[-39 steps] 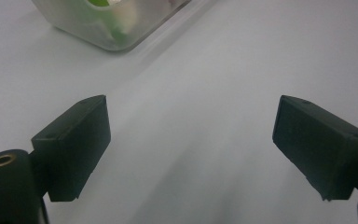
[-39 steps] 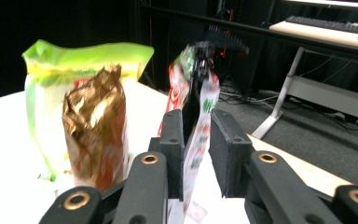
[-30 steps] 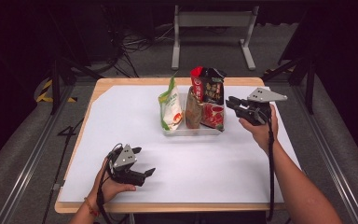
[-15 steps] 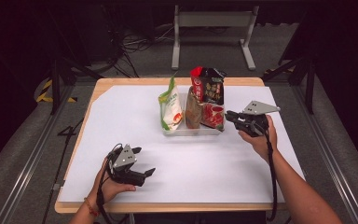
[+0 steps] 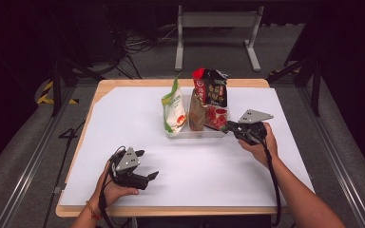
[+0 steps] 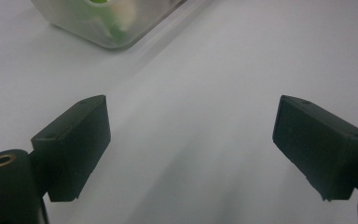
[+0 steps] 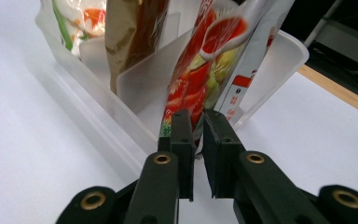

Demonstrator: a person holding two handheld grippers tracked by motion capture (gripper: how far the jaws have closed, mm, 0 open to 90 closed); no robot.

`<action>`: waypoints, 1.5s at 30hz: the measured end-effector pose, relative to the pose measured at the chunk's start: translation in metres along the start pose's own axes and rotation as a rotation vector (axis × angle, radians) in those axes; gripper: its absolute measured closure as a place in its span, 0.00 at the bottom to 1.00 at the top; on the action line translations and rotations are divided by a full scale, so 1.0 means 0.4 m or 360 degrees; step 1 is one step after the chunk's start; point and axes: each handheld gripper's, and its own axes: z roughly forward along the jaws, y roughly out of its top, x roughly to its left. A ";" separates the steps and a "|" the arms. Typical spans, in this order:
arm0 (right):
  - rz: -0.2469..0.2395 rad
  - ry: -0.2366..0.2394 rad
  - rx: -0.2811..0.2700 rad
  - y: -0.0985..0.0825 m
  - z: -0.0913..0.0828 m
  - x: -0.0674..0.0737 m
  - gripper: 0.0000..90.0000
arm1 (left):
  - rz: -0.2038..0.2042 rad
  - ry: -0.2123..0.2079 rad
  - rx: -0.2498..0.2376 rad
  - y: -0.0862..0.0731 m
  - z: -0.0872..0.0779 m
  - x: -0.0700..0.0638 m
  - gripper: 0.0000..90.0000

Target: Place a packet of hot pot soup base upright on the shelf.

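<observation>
1. Low in the left half of the high view, the left gripper [image 5: 144, 167] rests in the person's left hand [image 5: 111, 190] over the white sheet [image 5: 123, 123]. Its jaws are spread wide with nothing between them.
2. In the left gripper view the same black jaws stand far apart at lower left and lower right, with bare white sheet between them. A corner of the clear tray [image 6: 116, 39] sits at the top left of that frame.
3. Right of centre in the high view, the right gripper [image 5: 228, 127] is held in the person's right hand [image 5: 261, 145], its tip at the tray's [image 5: 190, 134] right end.
4. In the right gripper view its jaws, which have just been closing, are clenched on the lower edge of the red pouch [image 7: 193, 88], with only a thin gap left.
5. That red pouch stands upright in the tray's right compartment, at centre frame, pressed against a dark red-and-white packet [image 7: 256, 51] behind it.
6. Farther along, at upper left, a brown pouch [image 7: 130, 32] stands in the middle compartment beyond a divider. A green-and-white bag [image 7: 77, 18] stands in the far one.
</observation>
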 end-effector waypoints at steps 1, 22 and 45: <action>-0.0010 -0.0006 0.0009 -0.001 0.002 0.003 0.92 | -0.0001 -0.0002 0.0003 0.000 0.000 0.000 0.13; -0.0045 -0.0148 0.0165 0.019 0.054 0.039 0.84 | 0.0012 -0.0006 0.0025 -0.001 0.005 -0.002 0.13; 0.0033 -0.0121 0.0025 0.036 -0.014 0.005 0.81 | 0.0005 -0.0004 0.0023 -0.001 0.006 0.000 0.13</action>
